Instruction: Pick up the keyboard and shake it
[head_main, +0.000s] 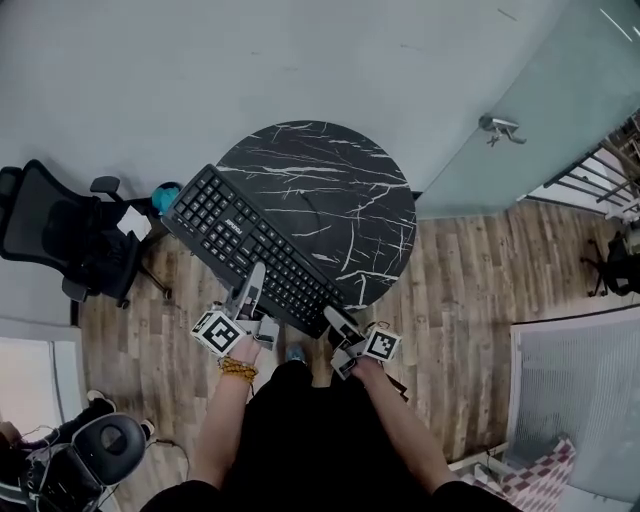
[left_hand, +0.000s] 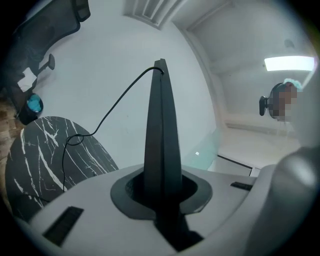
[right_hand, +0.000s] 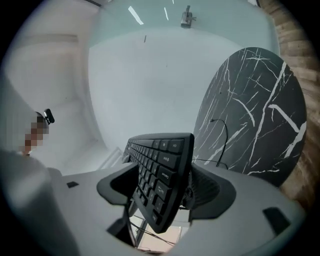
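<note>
**Keyboard: grip points and handling**

The keyboard (head_main: 255, 245) lies slantwise across the near-left edge of the round table (head_main: 340, 170), and both ends overhang the rim. No view settles whether it rests on the top or is held just clear of it.

It is judged to be a light, stiff plastic slab. It should not sag when carried by its long edge or by its ends. The casing is smooth, and the keys give under pressure. Place the pads on the frame rather than on the key caps.

The left gripper (head_main: 250, 290) is clamped on the long near edge, near its middle. In the left gripper view the body runs edge-on between nearly closed jaws. The cable (left_hand: 105, 117) leaves the far edge and trails onto the table. It may drag during shaking.

The right gripper (head_main: 338, 325) straddles the near-right end with its jaws wide apart. The end sits tilted between the pads, and the key-side pad does not appear to press on it. This side needs a firm grip before shaking.

Wood flooring (head_main: 470, 290) surrounds the table.
</note>
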